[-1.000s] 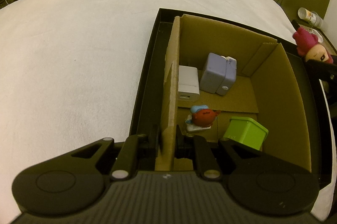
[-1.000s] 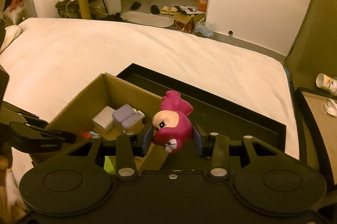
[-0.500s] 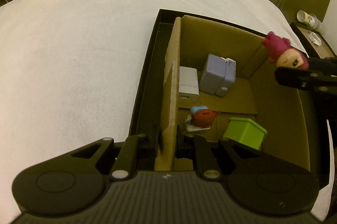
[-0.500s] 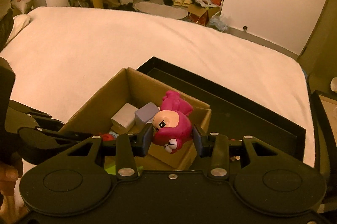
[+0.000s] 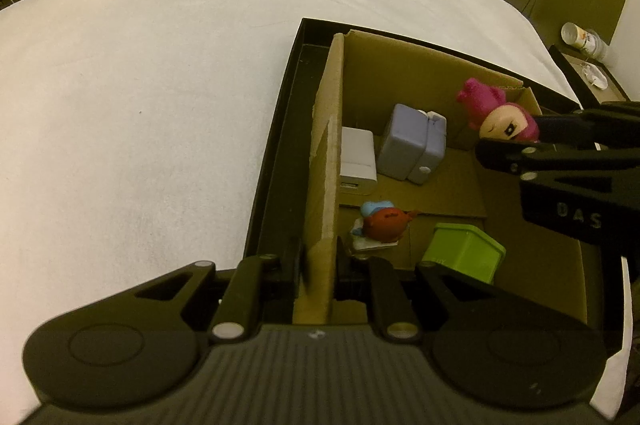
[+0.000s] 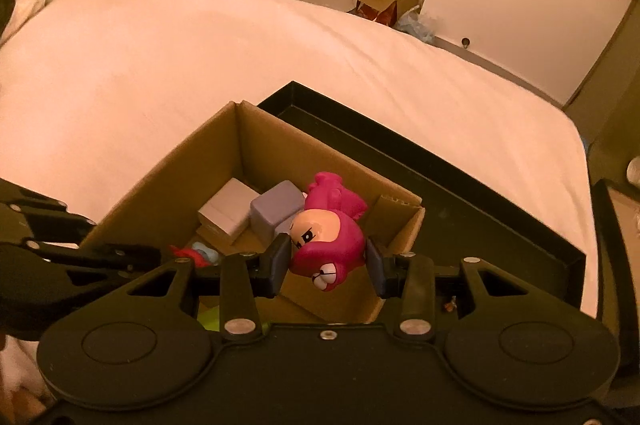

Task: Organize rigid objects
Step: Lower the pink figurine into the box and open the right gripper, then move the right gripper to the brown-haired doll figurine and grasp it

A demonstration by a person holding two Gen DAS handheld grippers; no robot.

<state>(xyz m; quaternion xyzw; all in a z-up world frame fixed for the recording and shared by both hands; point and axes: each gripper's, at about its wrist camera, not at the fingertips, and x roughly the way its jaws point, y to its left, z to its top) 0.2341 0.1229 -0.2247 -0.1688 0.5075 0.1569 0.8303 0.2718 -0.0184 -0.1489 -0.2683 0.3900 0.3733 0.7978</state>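
Task judged well advanced: four items are already seen inside the open brown cardboard box (image 5: 400, 73), and a fifth is held above it, not yet released. The box is seated in a shallow black tray (image 5: 280, 145) on the white-sheeted bed (image 5: 140, 85). Contents noted in the left wrist view: a white rectangular charger block (image 5: 357, 161) at frame centre against the left wall; a lavender rounded plastic block (image 5: 412, 143) just beside it to the right; a small red-and-blue toy figure (image 5: 384, 223) lower centre, near the left wall; a lime-green plastic cube (image 5: 464, 251) at lower right of the box floor. The magenta hooded toy figurine (image 6: 330, 241) is gripped by the right gripper (image 6: 327, 265), jaws closed on its sides, head tilted downward, over the box's right portion; in the left wrist view it shows at right of frame, above the far right corner. The left gripper (image 5: 320, 257) has its jaws clamped on the box's left cardboard wall, apparently steadying it. Remaining, as judged: lowering and release of the figurine into free floor space. No further loose objects are visible on the bed.
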